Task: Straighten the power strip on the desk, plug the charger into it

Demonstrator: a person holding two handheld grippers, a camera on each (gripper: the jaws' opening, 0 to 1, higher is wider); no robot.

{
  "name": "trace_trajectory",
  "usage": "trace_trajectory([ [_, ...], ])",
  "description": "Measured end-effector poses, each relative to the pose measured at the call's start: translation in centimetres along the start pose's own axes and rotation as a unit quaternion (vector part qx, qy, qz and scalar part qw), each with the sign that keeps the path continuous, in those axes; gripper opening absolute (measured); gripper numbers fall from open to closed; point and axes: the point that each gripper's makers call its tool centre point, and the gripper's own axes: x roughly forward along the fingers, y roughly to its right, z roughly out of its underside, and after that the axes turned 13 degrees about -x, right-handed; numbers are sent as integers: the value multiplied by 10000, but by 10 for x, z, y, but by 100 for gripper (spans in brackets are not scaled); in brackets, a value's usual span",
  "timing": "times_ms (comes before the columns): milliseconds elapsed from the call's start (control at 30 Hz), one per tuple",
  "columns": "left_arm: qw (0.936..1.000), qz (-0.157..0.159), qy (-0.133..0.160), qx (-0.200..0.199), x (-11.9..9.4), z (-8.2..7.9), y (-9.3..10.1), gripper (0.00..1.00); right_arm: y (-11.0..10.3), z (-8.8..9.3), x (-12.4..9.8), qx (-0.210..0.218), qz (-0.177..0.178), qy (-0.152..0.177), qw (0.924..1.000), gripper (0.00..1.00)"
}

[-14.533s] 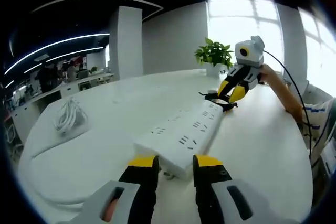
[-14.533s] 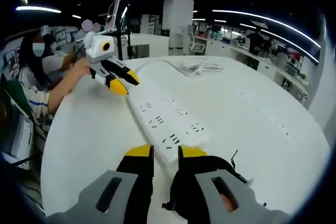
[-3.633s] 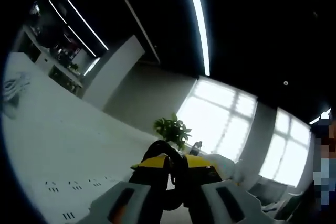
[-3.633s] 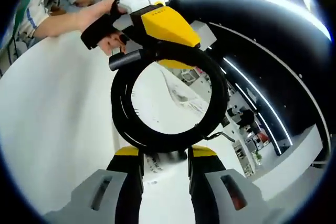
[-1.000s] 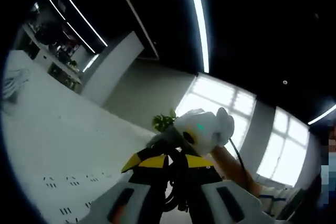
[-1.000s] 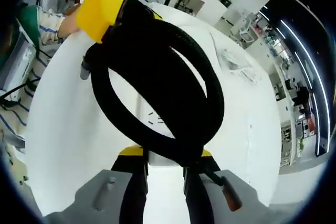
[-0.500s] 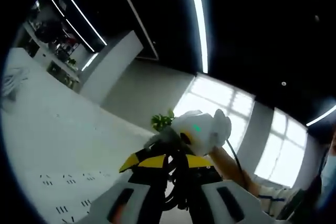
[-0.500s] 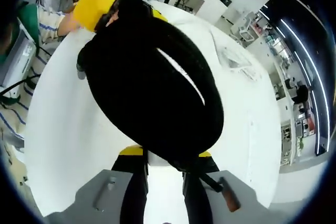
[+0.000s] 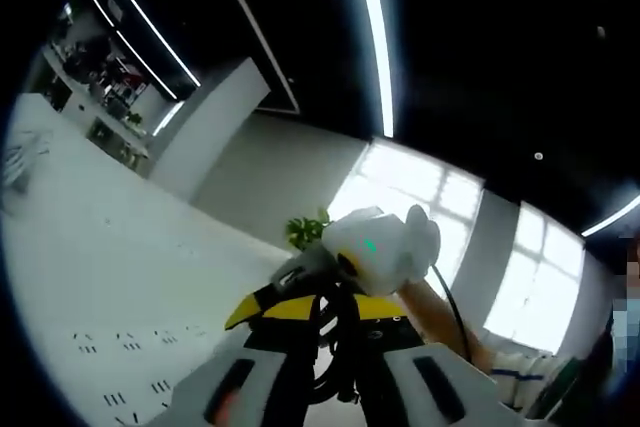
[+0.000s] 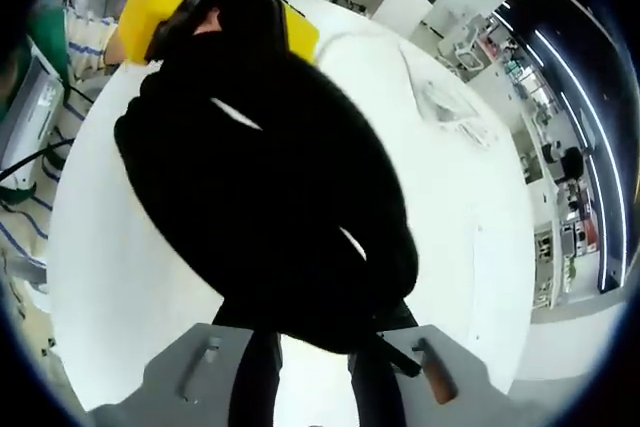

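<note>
The left gripper (image 9: pixel 337 309) points up and away from the desk, its yellow-tipped jaws drawn close on a black coil between them. Just beyond its tips the right gripper (image 9: pixel 300 282) meets it head-on, and behind that a bare forearm (image 9: pixel 440 325) trails off to the right. In the right gripper view, the right gripper (image 10: pixel 312 322) has its jaws mostly hidden by the black mass, so their grip is probably closed but cannot be confirmed. The left gripper's yellow jaw tips sit at the upper left.
</note>
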Motion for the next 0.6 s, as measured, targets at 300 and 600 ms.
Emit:
trace_trajectory([
  [300, 10000, -37, 6, 2, -2, 0, -2, 11, -1, -1, 3, -55, -81, -697, 9975, 23],
  [600, 10000, -5, -72, 33, 0, 3, 0, 11, 4, 4, 1, -59, -83, -502, 9987, 23],
])
